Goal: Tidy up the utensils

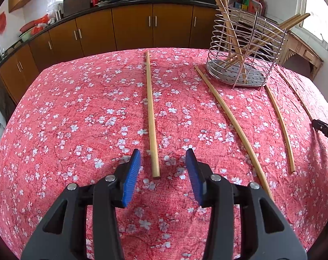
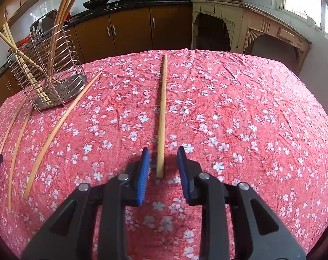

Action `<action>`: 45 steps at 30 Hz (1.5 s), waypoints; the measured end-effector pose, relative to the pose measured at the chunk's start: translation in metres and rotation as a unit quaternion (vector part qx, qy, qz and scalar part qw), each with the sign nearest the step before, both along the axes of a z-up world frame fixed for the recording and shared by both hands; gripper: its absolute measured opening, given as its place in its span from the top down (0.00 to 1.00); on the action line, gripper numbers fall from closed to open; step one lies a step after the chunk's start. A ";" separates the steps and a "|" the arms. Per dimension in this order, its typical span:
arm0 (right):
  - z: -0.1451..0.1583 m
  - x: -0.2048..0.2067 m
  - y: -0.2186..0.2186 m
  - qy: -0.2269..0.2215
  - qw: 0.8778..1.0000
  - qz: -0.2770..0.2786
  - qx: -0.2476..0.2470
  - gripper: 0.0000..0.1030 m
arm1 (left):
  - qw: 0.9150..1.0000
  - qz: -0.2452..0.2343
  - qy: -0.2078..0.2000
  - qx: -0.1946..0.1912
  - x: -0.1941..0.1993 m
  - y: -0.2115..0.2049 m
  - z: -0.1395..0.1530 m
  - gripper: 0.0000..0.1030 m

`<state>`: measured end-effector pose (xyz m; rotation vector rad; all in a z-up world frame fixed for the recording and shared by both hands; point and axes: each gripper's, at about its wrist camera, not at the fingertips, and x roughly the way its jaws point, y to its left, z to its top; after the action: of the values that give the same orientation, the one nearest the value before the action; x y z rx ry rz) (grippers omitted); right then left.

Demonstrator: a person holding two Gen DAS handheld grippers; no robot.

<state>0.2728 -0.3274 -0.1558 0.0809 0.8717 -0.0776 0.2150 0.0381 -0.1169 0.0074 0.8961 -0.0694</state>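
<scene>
on the floral tablecloth (image 1: 77, 108), four chopsticks (image 1: 151, 117) left loose, several already in the wire holder (image 1: 246, 52), both grippers (image 1: 163, 162) (image 2: 163, 159) released.

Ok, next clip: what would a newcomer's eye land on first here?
Probably the red floral tablecloth filling both views, with loose wooden chopsticks lying across it. Each pair of open blue-padded tongs, left and right, straddles the near end of its own chopstick, and. Behind stands a wire utensil holder with several chopsticks leaning inside.
</scene>
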 end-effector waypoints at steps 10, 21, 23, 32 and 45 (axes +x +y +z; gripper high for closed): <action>0.000 0.000 0.000 0.000 1.000 0.000 0.000 0.73 | 1.000 -0.001 0.000 0.001 -0.001 0.003 0.000 0.57; 0.000 0.000 0.000 0.000 1.000 0.000 0.000 0.73 | 1.000 -0.001 0.001 0.013 0.000 0.001 -0.001 0.57; 0.000 0.000 0.000 0.000 1.000 0.001 0.000 0.73 | 1.000 -0.001 0.001 0.012 0.000 0.001 -0.001 0.57; 0.000 -0.010 0.004 0.001 1.000 0.003 -0.003 0.75 | 1.000 0.008 0.002 0.022 -0.006 -0.004 0.000 0.63; 0.021 -0.040 -0.002 -0.050 0.999 -0.002 -0.019 0.93 | 0.999 0.020 -0.027 -0.006 -0.032 0.017 0.016 0.93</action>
<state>0.2333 -0.3293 -0.1353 0.0508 0.7706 -0.0921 0.1829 0.0549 -0.1004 -0.0206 0.8421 -0.0372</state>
